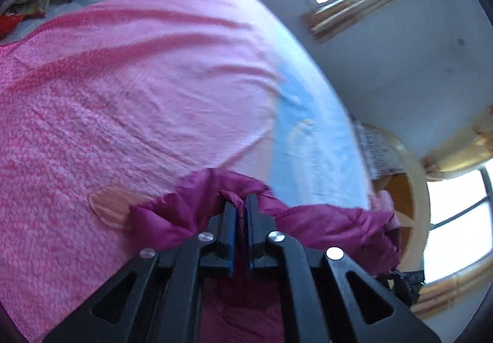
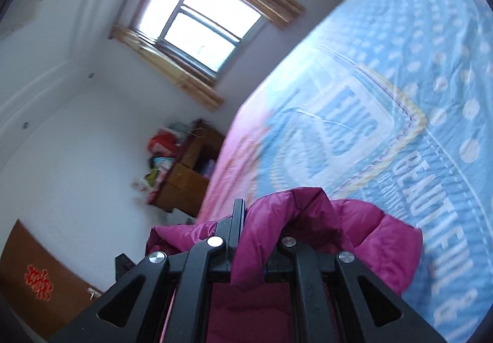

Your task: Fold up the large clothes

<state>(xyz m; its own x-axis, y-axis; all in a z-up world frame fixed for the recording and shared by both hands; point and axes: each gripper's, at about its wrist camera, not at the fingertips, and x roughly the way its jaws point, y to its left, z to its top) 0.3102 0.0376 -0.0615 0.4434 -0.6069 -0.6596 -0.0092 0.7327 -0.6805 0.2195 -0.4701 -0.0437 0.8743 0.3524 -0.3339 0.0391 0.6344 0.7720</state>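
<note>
Grippers clamp a magenta puffer jacket [image 1: 323,219] above the bedspread [image 1: 123,115]: left gripper [image 1: 242,204], low centre, pinches an edge w/ jaws nearly together; right gripper [image 2: 246,219] shuts on a fold draped over it. Two-point hold, likely to spread it for folding.

Right gripper [image 2: 246,213] seemingly pinching magenta jacket [image 2: 308,219]

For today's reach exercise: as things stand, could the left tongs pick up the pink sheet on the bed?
Probably not yet. The left tongs are shut on the magenta jacket, whose fabric fills the jaws; the pink sheet lies bare ahead, but the jacket must be released first.
</note>
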